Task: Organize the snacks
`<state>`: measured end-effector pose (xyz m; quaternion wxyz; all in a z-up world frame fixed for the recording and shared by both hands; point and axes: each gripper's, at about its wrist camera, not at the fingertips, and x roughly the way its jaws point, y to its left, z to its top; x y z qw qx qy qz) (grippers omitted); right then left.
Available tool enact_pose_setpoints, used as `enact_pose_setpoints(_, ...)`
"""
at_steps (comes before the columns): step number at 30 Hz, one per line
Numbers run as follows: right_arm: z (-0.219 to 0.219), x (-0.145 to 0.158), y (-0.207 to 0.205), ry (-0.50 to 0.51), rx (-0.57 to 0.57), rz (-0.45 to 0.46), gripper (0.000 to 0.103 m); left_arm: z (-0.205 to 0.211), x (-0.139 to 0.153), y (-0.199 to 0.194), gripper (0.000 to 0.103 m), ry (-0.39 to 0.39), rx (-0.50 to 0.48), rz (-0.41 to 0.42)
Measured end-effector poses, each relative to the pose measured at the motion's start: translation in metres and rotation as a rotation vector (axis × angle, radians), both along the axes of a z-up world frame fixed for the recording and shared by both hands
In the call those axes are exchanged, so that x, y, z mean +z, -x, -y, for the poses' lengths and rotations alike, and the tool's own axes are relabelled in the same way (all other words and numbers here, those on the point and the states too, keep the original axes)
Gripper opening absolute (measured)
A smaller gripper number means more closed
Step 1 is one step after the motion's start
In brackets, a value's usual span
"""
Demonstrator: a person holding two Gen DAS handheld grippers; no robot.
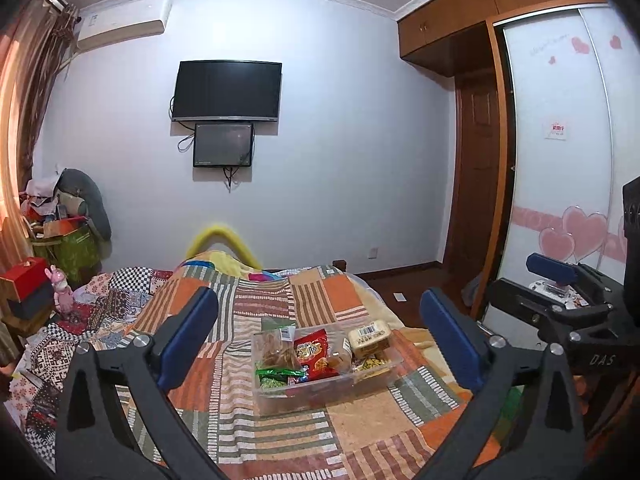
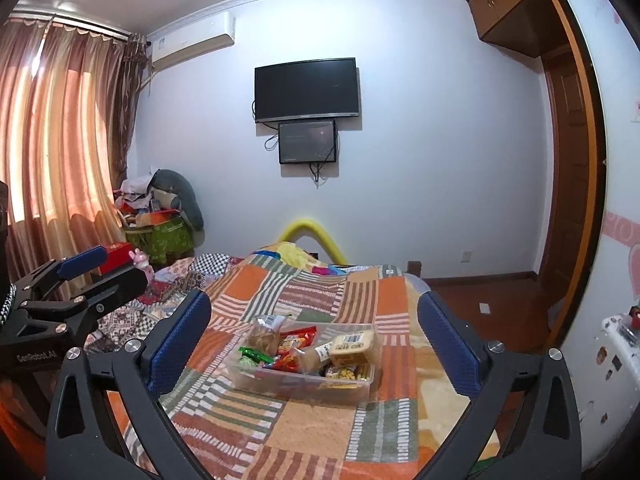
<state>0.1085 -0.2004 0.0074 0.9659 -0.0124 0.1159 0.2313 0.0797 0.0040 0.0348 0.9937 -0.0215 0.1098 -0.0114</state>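
Observation:
A clear plastic bin (image 1: 320, 394) sits on the patchwork bedspread (image 1: 248, 420), filled with snacks: a red packet (image 1: 314, 354), a green packet (image 1: 274, 376), a clear bag of brown snacks (image 1: 274, 346) and a tan barcoded pack (image 1: 369, 336). My left gripper (image 1: 320, 340) is open and empty, held above and before the bin. The bin shows in the right wrist view (image 2: 304, 380) too. My right gripper (image 2: 316, 344) is open and empty, also short of the bin. Each gripper shows at the other's side: the right one (image 1: 560, 288), the left one (image 2: 84, 276).
The bed (image 2: 320, 432) runs toward a wall with a TV (image 1: 227, 91). A yellow foam arch (image 1: 224, 242) stands at the far end. Clutter and a green bag (image 1: 72, 248) sit at the left, a wardrobe (image 1: 560, 160) and wood floor (image 2: 492, 296) at the right.

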Motion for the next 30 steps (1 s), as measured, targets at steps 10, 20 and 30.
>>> enact_pose_setpoints(10, -0.0062, -0.0034, 0.0041, 0.017, -0.008, 0.010, 0.103, -0.0019, -0.0038, 0.0042, 0.103, 0.028, 0.002, -0.010)
enact_pose_setpoints(20, -0.0066, -0.0045, 0.0065, 0.003, -0.005, 0.003, 0.103, -0.0014, -0.0062, 0.0033, 0.103, 0.025, 0.001, -0.019)
enact_pose_setpoints(30, -0.0036, -0.0050, 0.0092, -0.005, -0.009, -0.003, 0.103, 0.0005, -0.0069, 0.0037, 0.103, 0.019, 0.000, -0.021)
